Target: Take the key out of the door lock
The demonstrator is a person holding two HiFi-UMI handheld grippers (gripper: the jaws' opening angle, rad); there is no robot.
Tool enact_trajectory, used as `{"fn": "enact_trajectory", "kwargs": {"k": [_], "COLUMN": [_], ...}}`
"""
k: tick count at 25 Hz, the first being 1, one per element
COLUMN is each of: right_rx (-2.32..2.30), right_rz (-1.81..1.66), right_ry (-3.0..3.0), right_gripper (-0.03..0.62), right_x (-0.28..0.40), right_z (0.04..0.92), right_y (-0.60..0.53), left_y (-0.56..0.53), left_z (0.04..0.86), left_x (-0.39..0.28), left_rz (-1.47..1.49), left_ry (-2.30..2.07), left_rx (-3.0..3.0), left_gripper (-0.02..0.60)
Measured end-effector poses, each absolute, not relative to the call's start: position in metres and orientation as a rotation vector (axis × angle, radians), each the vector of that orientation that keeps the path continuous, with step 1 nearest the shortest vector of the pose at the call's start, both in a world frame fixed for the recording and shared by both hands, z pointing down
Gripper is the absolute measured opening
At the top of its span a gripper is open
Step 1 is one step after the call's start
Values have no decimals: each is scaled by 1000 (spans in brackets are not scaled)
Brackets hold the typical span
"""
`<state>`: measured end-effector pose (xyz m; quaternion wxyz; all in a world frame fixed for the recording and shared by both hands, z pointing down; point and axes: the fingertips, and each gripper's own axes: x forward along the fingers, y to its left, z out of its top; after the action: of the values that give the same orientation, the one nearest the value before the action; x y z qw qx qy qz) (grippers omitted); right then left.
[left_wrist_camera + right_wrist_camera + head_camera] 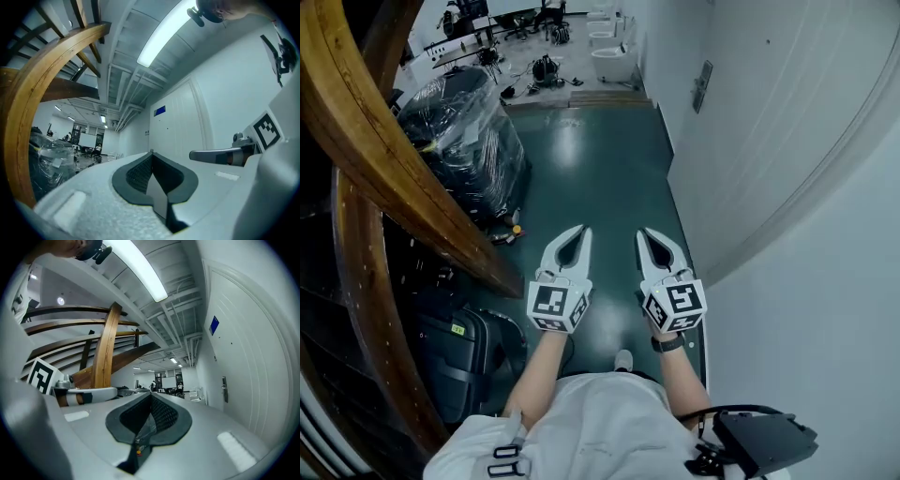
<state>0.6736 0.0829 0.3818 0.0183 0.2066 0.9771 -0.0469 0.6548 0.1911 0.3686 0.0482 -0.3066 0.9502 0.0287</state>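
Corridor seen from above: left gripper (580, 231) and right gripper (646, 233), both clenched and empty, are held level, likely carried ready; door lock (703, 86) well ahead on the right wall, key too small to see

No legible text — blue wall sign (214, 325) too small, case sticker (457, 329) blurred

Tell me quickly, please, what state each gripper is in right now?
Left gripper: closed, holding nothing.
Right gripper: closed, holding nothing.
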Motion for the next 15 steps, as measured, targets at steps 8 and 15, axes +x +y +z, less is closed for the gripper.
{"fn": "enact_trajectory", "kwargs": {"k": [8,15], "right_rx": [860,958], "right_rz": [-259,-211], "right_ry": [2988,3021], "right_gripper": [-7,-9], "right_x": [597,497], "right_z": [404,418], "right_y": [110,155], "left_y": [216,237], "left_z": [391,404], "left_x": [584,492], "left_rz": [6,-11], "left_ry": [3017,3031], "left_rx": [-653,-638], "left_gripper": [0,0]}}
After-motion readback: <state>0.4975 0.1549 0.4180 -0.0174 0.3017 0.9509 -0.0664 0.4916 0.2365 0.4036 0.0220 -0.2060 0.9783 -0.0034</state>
